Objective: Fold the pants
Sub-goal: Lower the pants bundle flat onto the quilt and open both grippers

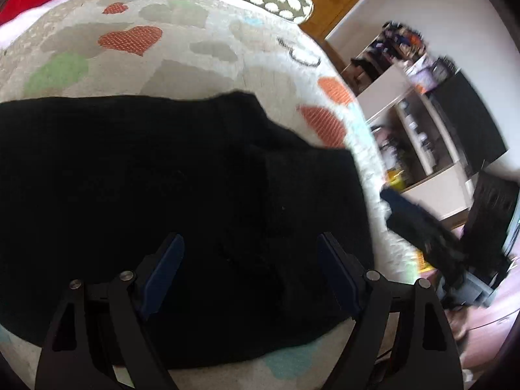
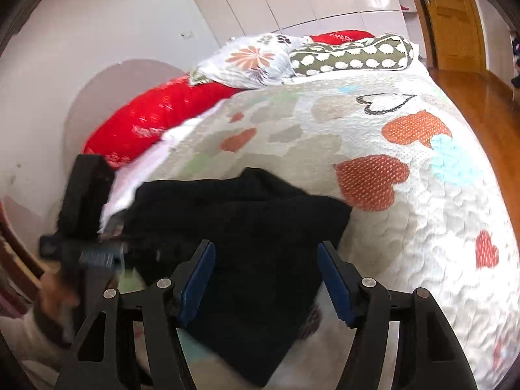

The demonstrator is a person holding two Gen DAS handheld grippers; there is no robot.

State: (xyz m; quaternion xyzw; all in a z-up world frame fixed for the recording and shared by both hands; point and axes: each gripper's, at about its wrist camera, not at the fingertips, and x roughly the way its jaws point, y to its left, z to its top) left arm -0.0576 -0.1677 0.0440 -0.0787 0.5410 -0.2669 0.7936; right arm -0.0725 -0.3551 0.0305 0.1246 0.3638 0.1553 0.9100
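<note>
A: Where are the black pants [image 1: 156, 195] seen?

B: They are spread flat on the heart-patterned quilt [image 1: 195, 55] of the bed, folded into a broad dark block. In the right wrist view the pants [image 2: 247, 227] are laid near the bed's near edge, with one corner pointed toward the camera.

A: How is the left gripper [image 1: 250, 269] held?

B: It is held above the pants with its jaws spread wide; nothing is gripped between the blue pads [image 1: 165, 269]. Whether the cloth is touched cannot be told.

A: And the right gripper [image 2: 266, 279]?

B: Its jaws are likewise parted, and only the pants are seen through the gap between them. The left gripper [image 2: 87, 227] is caught there too, blurred, at the pants' far left edge.

A: What else is shown?

B: A red pillow [image 2: 152, 120], a floral pillow [image 2: 247, 61] and a spotted cushion [image 2: 351, 55] are placed at the head of the bed. White shelves [image 1: 422, 123] and a wooden door [image 2: 451, 19] are seen beyond.
</note>
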